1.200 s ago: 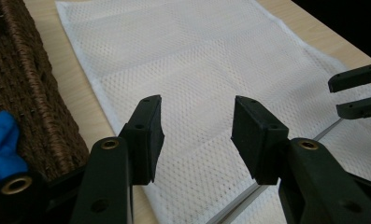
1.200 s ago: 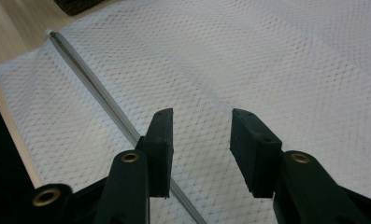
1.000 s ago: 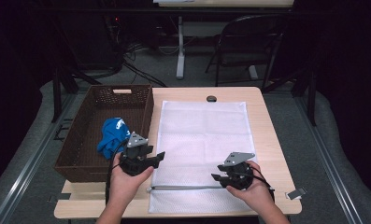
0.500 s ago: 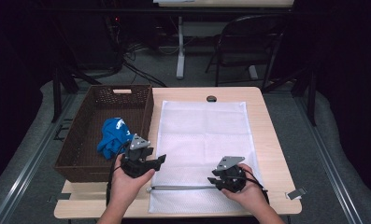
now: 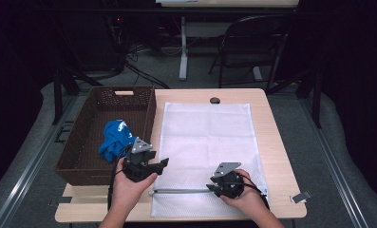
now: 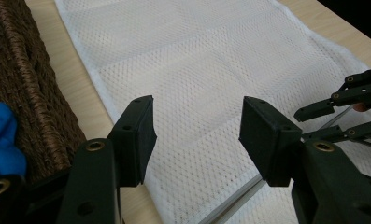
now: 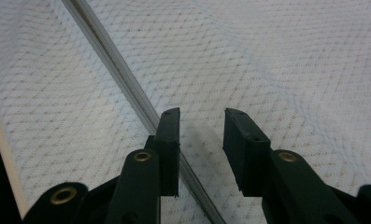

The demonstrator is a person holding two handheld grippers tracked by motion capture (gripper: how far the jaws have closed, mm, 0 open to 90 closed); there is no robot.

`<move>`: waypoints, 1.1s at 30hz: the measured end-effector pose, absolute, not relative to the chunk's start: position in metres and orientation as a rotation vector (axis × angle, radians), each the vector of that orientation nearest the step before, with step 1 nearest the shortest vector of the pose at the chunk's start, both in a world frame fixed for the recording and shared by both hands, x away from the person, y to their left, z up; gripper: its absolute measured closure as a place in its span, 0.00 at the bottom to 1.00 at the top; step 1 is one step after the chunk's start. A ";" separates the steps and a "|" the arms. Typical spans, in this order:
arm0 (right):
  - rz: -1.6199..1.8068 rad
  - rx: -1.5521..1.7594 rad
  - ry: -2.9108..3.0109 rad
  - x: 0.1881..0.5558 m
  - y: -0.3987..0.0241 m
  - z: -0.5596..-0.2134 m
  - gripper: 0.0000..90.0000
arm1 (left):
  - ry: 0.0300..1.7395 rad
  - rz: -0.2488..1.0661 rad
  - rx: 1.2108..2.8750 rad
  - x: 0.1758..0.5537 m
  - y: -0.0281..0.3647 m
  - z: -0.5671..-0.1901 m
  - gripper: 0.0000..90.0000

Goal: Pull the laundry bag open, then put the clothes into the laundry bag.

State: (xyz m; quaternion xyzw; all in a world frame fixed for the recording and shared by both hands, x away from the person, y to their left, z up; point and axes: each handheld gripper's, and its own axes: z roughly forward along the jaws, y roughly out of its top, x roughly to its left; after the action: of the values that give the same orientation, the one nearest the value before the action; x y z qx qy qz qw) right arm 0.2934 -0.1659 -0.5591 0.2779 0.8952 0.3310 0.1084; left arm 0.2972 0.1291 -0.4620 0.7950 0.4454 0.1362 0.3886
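Observation:
A white mesh bag lies flat on the wooden table, its grey zipper running along the near end. My right gripper hovers low over that zipper. Its jaws have just been closing and stand apart, with mesh below them, the zipper passing under the left jaw and nothing pinched. My left gripper is open over the bag's left edge, beside the brown wicker basket. A blue cloth lies in the basket. The right gripper appears at the right of the left gripper view.
The basket wall rises just left of my left gripper, with the blue cloth behind it. A small black object sits at the table's far edge. Bare wood borders the bag's right side. A folding chair stands beyond the table.
My right gripper has sunk a little toward the zipper and its jaws have narrowed. The left gripper has stayed in place beside the basket.

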 end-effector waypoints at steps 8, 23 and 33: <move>0.973 0.825 2.648 0.295 -0.164 -0.564 0.74 | 1.135 0.348 2.014 0.296 0.130 -0.461 0.51; 0.974 0.816 2.675 0.296 -0.163 -0.571 0.69 | 1.136 0.345 2.024 0.297 0.130 -0.463 0.51; 0.968 0.786 2.676 0.297 -0.165 -0.572 0.68 | 1.140 0.337 2.023 0.296 0.130 -0.463 0.50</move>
State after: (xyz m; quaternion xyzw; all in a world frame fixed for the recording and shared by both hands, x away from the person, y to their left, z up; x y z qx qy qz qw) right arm 0.2969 -0.1647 -0.5724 0.2651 0.9023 0.3264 0.0947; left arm 0.2964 0.1303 -0.4631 0.7950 0.4478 0.1325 0.3871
